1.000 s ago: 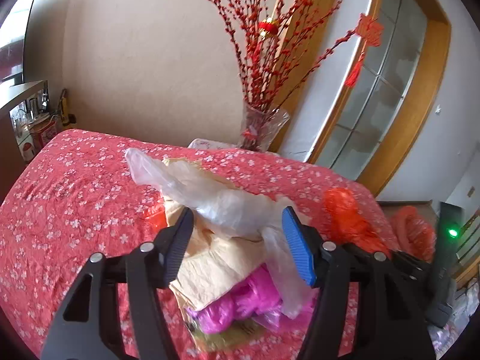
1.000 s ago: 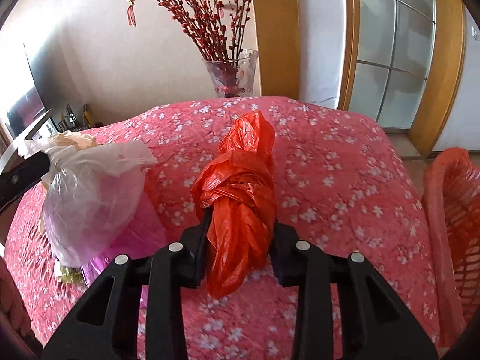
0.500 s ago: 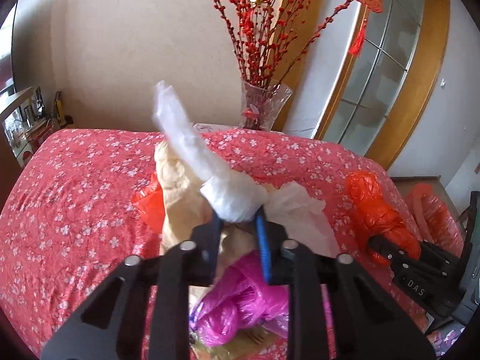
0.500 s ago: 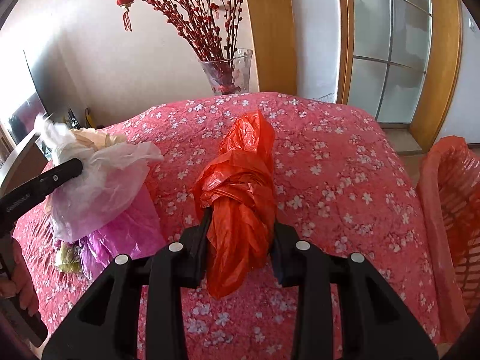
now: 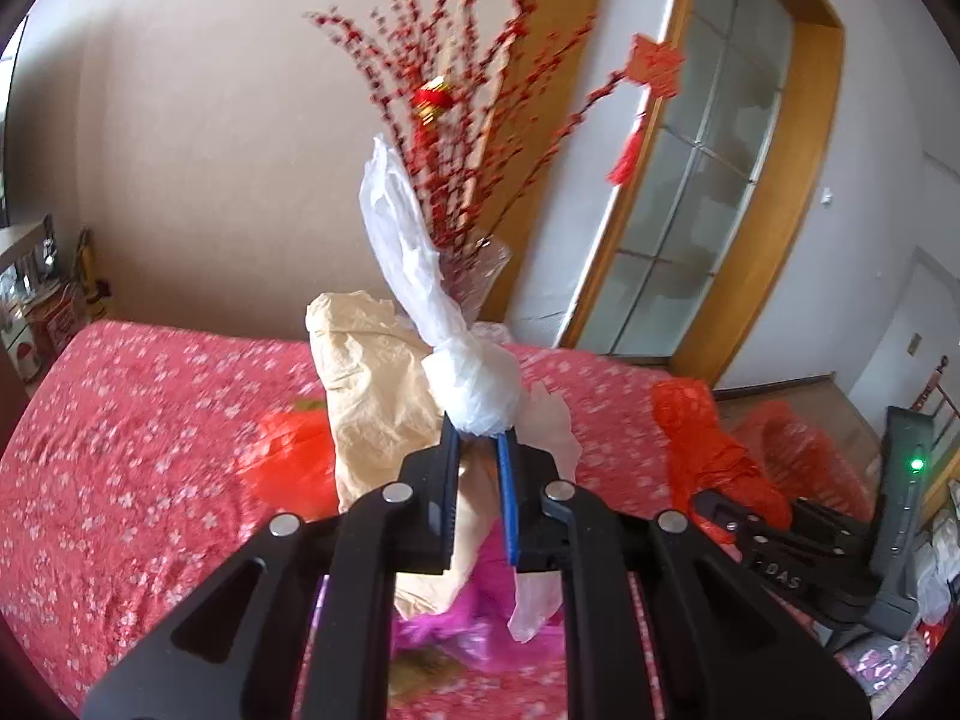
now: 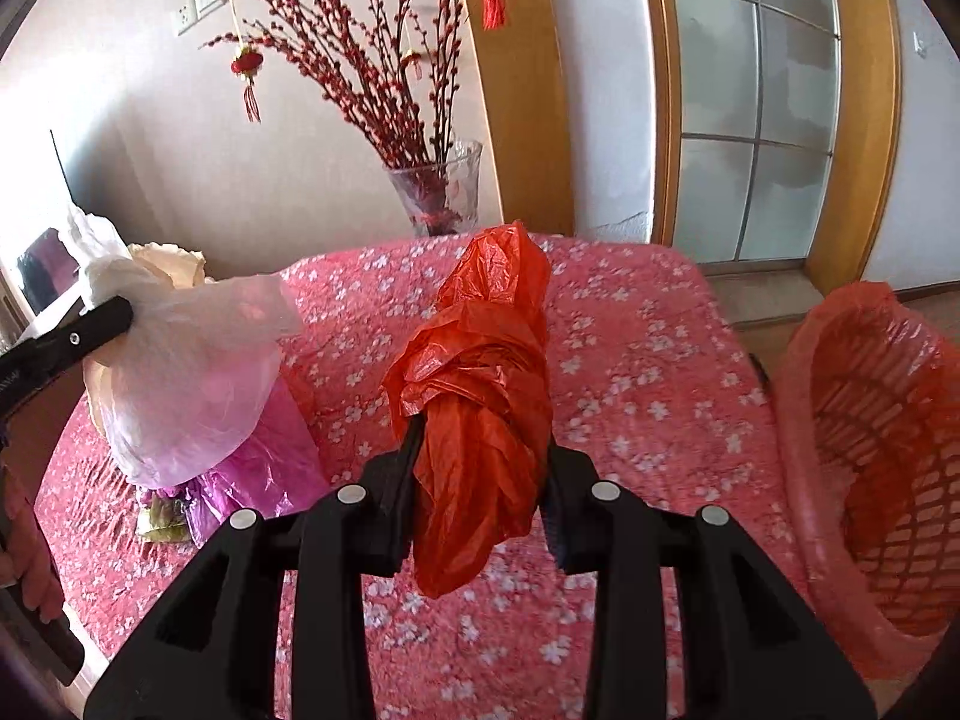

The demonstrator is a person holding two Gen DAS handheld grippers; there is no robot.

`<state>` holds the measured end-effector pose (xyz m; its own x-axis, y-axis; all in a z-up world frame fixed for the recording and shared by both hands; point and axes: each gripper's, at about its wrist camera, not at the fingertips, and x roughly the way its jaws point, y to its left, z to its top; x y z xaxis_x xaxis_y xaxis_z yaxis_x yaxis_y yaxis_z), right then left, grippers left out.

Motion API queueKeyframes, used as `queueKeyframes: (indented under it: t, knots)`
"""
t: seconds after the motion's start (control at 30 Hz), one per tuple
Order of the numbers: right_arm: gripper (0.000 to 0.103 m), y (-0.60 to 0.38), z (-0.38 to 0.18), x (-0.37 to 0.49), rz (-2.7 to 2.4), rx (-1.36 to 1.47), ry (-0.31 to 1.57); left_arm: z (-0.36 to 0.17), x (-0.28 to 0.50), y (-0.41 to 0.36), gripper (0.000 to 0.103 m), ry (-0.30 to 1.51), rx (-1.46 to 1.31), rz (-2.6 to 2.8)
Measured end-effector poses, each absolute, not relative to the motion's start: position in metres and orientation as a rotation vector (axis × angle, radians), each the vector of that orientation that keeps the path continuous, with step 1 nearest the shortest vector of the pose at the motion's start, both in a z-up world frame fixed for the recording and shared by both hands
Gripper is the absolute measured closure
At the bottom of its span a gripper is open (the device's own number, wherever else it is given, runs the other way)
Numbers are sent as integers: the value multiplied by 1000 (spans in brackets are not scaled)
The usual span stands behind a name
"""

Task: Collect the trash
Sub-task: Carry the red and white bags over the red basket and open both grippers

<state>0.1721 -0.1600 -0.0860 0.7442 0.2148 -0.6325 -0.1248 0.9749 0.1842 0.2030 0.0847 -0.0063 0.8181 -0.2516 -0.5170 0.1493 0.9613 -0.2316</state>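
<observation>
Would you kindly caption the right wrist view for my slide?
Right gripper clamps a crumpled orange plastic bag above the floral tablecloth, beside an orange basket.

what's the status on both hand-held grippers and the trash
Left hand-held gripper has just closed on white plastic bag. Right hand-held gripper shut on orange bag. Lined basket waits beside the table, path unobstructed.

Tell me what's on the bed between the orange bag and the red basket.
Nothing: in the right wrist view, only bare floral bedspread lies between orange bag and basket.
</observation>
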Motion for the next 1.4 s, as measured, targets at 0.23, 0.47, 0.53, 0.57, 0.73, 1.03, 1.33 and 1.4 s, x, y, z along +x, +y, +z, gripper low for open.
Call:
queueKeyframes:
  t: [0.23, 0.47, 0.53, 0.57, 0.73, 1.03, 1.33, 1.4]
  knots:
    - [68, -177, -75, 161, 167, 146, 681, 12, 190, 62, 90, 537, -177, -298]
    - [68, -193, -82, 152, 146, 163, 693, -10, 200, 46, 86, 620, -156, -332]
    - [68, -195, -85, 152, 142, 167, 701, -24, 204, 49, 86, 666, -176, -318]
    - [68, -197, -86, 152, 140, 168, 703, -31, 206, 50, 86, 686, -185, -309]
    - [68, -199, -88, 152, 138, 174, 706, -51, 209, 55, 89, 738, -201, -285]
    - [68, -212, -83, 147, 117, 182, 689, -35, 197, 39, 92, 690, -188, -346]
    - [68, -257, -70, 129, 29, 215, 649, -14, 204, -19, 92, 660, -169, -461]
    - [68, -268, -68, 124, 8, 221, 640, -12, 206, -38, 92, 653, -159, -488]
